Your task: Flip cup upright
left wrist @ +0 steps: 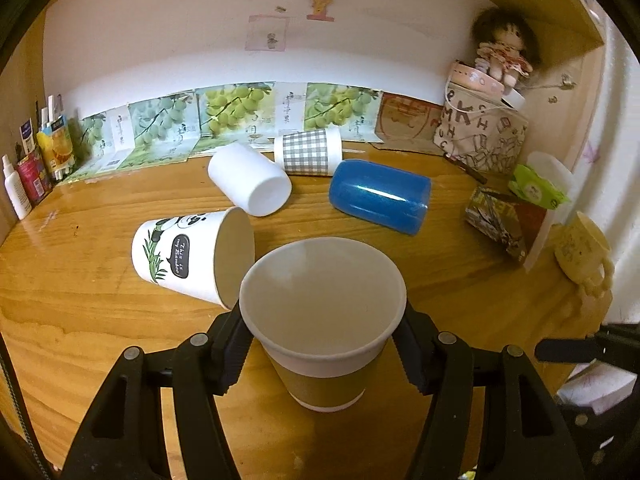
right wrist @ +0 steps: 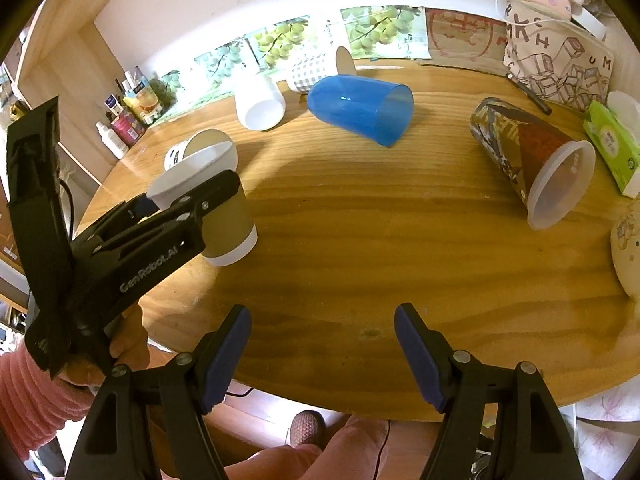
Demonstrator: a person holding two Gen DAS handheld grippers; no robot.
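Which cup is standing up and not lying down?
The brown-sleeved paper cup, held by the left gripper, stands mouth up. The panda, white, checked, blue and patterned cups all lie on their sides.

A doll [left wrist: 505, 46] sits on top of a lettered cloth bag [left wrist: 482, 132] in the far right corner; grape-printed cards [left wrist: 232, 110] line the back wall; bottles and packets [left wrist: 36, 160] crowd the left edge of the wooden tabletop [left wrist: 80, 300] — a green tissue pack [right wrist: 610, 140] lies at the right, beside a pale mug [left wrist: 584, 252].
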